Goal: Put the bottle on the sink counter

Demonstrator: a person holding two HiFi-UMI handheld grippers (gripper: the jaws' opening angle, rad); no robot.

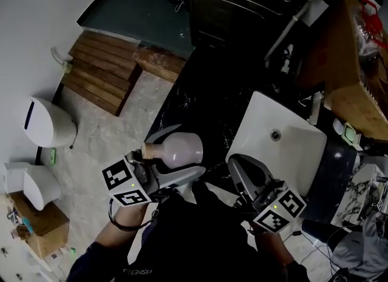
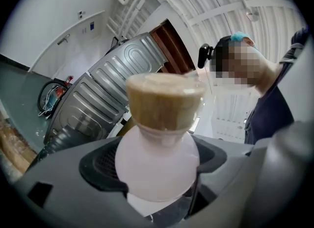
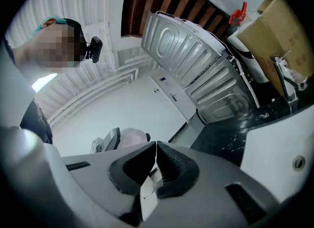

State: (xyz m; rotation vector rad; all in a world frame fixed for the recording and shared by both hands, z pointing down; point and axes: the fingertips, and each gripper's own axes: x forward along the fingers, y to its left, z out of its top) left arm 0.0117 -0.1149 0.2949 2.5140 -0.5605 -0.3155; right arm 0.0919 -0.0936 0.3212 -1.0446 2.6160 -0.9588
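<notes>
Our left gripper (image 1: 191, 148) pinches the pink bottle (image 2: 157, 165) by its round body, held up at nine o'clock from the white sink (image 1: 294, 150). Our right gripper (image 3: 155, 146) is pressed together, empty.

My left gripper (image 1: 185, 151) and right gripper (image 1: 242, 169) are grey, with black ribbed pads (image 3: 172, 166). Each carries a cube (image 1: 124, 185) of black-and-white square markers. My top (image 1: 200, 241) is dark.

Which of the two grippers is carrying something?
The left gripper: its jaws clamp the pink bottle. The right gripper has jaws together, empty.
</notes>
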